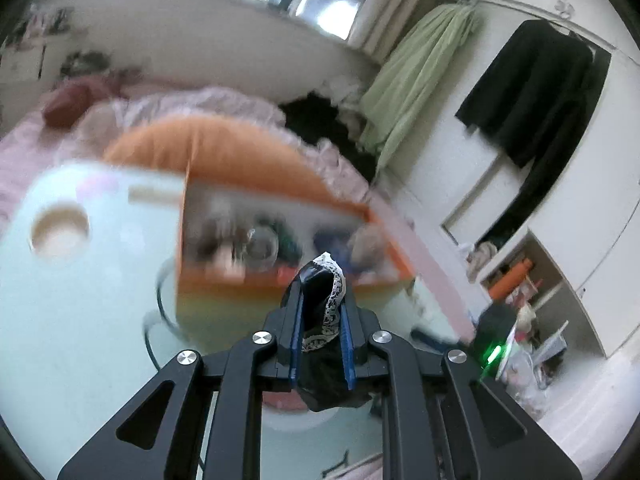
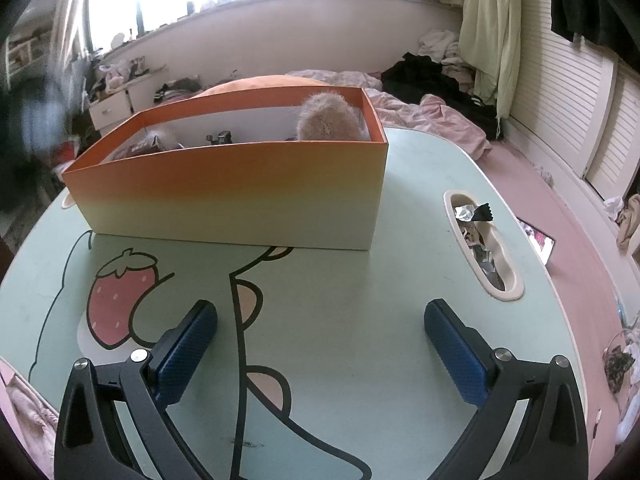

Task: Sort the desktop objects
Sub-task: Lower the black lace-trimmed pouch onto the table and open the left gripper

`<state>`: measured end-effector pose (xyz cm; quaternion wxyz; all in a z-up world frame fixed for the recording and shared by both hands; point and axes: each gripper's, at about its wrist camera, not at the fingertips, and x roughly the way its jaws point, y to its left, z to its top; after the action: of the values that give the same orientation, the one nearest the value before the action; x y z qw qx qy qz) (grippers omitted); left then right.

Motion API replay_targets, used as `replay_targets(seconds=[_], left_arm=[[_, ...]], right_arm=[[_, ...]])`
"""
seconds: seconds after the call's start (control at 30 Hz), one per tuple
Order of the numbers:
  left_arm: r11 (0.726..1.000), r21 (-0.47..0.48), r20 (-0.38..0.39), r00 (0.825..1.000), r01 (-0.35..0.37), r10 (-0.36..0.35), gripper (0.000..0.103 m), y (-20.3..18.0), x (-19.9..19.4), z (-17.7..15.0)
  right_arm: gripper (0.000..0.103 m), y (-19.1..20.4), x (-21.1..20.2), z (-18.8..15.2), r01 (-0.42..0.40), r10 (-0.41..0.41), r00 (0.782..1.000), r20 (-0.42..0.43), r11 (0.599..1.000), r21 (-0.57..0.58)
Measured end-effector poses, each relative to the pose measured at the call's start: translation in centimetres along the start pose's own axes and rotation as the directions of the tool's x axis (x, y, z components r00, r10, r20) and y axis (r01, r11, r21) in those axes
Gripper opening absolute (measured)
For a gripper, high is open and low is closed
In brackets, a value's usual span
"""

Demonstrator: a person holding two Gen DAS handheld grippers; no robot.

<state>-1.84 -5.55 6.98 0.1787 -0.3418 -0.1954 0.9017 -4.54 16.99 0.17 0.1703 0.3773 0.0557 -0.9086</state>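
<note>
Left claw (image 1: 320, 312) grips a black lace-trimmed cloth (image 1: 326, 300) at centre frame, nearing the orange box (image 1: 280, 284); next, release inside; right claw (image 2: 320, 344) gapes empty.

We note pink bedding (image 2: 432, 116) upper right, green curtain (image 2: 488, 28) beside louvred doors (image 2: 560, 92), phone (image 2: 540, 242) at right edge, black garment (image 1: 532, 92) hanging upper right.

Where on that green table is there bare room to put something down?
The widest bare patch is the table in front of the orange box, between the strawberry drawing and the wrapper-filled slot. A narrower strip runs between box and slot. The box itself looks crowded, with a furry toy inside.
</note>
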Motion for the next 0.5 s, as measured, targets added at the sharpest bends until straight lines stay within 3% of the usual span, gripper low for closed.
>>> replay_targets(seconds=[0.03, 0.1, 0.17, 0.27, 0.37, 0.5], left_arm=[[0.999, -0.029, -0.040, 0.999, 0.027, -0.028, 0.023, 1.1, 1.9, -1.3], [0.999, -0.042, -0.071, 0.997, -0.003, 0.000, 0.037, 1.0, 3.8, -2.1], [0.999, -0.045, -0.047, 0.999, -0.023, 0.021, 0.059, 0.8, 3.9, -2.4], [0.998, -0.041, 0.027, 0.999, -0.045, 0.046, 0.083, -0.6, 2.8, -2.8], [0.990, 0.067, 0.008, 0.993, -0.121, 0.120, 0.083, -1.6, 1.6, -3.6], [0.966, 0.157, -0.008, 0.978, -0.206, 0.210, 0.083, -1.7, 1.5, -7.5]], right_arm=[[0.103, 0.0, 0.0, 0.0, -0.001, 0.001, 1.000, 0.000, 1.000, 0.000], [0.103, 0.0, 0.0, 0.0, -0.002, 0.002, 1.000, -0.001, 1.000, -0.001], [0.103, 0.1, 0.0, 0.0, -0.001, 0.001, 1.000, 0.000, 1.000, -0.001], [0.103, 0.4, 0.0, 0.1, -0.002, 0.002, 1.000, -0.003, 1.000, -0.005], [0.103, 1.0, 0.0, 0.3, -0.003, 0.002, 1.000, -0.011, 1.000, -0.015], [0.103, 1.3, 0.0, 0.5, -0.027, 0.026, 0.999, -0.026, 0.999, -0.037]])
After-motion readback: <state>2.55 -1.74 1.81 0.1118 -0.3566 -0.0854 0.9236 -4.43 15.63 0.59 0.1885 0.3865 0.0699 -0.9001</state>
